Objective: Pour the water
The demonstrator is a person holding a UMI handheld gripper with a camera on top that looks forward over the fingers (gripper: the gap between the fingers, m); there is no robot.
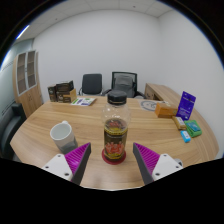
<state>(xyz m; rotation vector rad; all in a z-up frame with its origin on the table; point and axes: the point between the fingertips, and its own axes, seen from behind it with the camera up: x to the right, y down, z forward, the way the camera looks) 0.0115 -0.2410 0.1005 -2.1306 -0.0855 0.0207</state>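
Wooden and pale, the rounded light-brown worktop (pixel 110 125) spreads out ahead of the tool (pixel 112 160), its near rim curving just behind the two fingers and its far rim running in front of the chairs. A clear plastic bottle with a dark cap and amber liquid (pixel 116 132) stands upright on a small red coaster (pixel 112 155), its long axis vertical and the cap pointing straight up. It sits between the purple pads (pixel 75 157), with a plain gap at either side, so the tool is spread wide and grips nothing.

Just to the left of the bottle stands a white mug with a grey inside (pixel 63 134), its mouth upward; bare wood lies between the two. To the right there is a broad stretch of bare surface before a cluster near the far right rim: a purple upright card (pixel 187 104), a teal box (pixel 194 128), a small orange-brown box (pixel 166 112) and a round pale dish (pixel 150 104). Towards the far left rim lie a dark box (pixel 62 94) and some papers (pixel 85 101).

Beyond the worktop two black office chairs (pixel 108 84) face the white wall (pixel 110 45), and a wooden cabinet with glass doors (pixel 28 82) stands along the left wall.
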